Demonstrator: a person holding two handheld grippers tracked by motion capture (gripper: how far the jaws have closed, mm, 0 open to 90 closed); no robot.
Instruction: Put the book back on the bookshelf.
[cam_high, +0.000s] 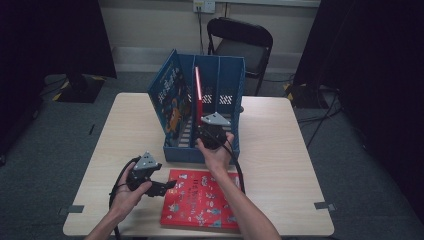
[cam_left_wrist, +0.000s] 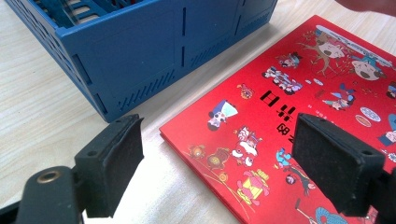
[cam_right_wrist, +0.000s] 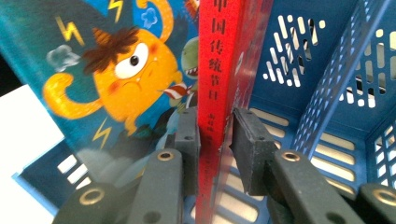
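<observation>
Our right gripper (cam_right_wrist: 215, 140) clamps the upright red book (cam_right_wrist: 219, 70) inside the blue rack (cam_high: 227, 90); our left gripper (cam_left_wrist: 217, 158) hangs open over the flat book (cam_left_wrist: 299, 107).

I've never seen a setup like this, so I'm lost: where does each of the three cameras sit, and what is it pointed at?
High view: above the table, looking forward and down; both forearms, left gripper, right gripper.
Left gripper view: on the left gripper, jaws open over the flat red book.
Right gripper view: on the right gripper, clamping the upright red book.
Shared: the blue rack appears in all three.
</observation>
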